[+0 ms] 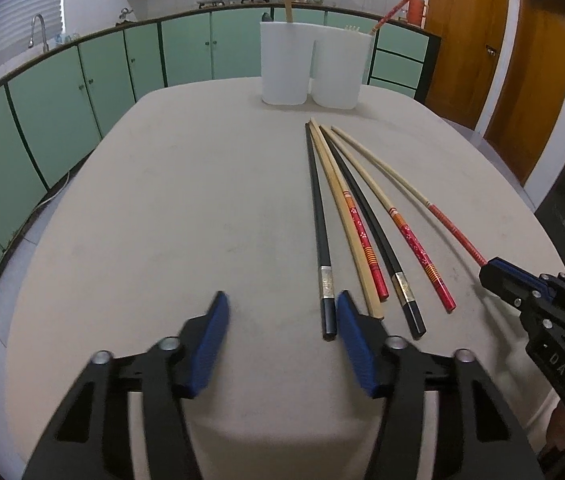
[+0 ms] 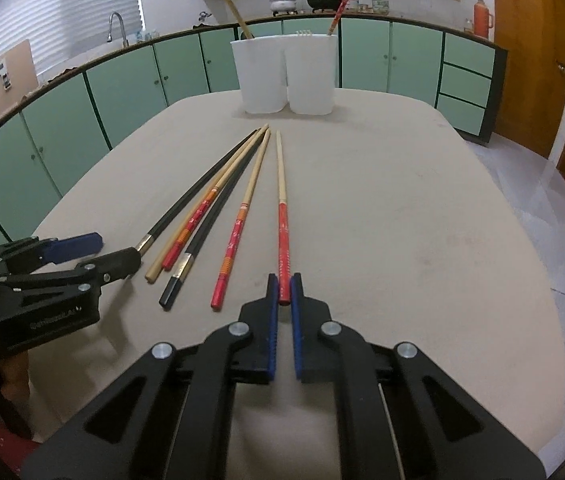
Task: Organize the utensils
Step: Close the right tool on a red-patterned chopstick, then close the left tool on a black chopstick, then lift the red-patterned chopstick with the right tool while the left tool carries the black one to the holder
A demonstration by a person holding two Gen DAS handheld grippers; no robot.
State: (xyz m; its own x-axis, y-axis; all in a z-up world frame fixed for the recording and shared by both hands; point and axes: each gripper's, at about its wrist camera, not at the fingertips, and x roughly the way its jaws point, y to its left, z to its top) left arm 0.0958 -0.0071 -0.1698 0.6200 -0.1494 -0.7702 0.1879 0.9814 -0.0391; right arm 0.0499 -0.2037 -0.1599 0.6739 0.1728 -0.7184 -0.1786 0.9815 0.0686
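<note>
Several chopsticks lie fanned on the beige table [image 1: 162, 208]: two black ones [image 1: 318, 224], a plain wooden one [image 1: 342, 216] and red-handled ones [image 1: 406, 236]. My right gripper [image 2: 284, 286] is shut on the handle end of the rightmost red-handled chopstick [image 2: 282, 224], which still rests on the table; it also shows at the right of the left wrist view [image 1: 490, 272]. My left gripper [image 1: 282, 312] is open and empty just left of the chopstick ends. Two white holders [image 1: 310, 68] stand at the table's far edge with a wooden stick and a red chopstick inside.
Green cabinets [image 1: 82, 88] with a sink run behind and left of the table. Wooden doors [image 1: 522, 80] stand at the right. The table edge curves close on both sides.
</note>
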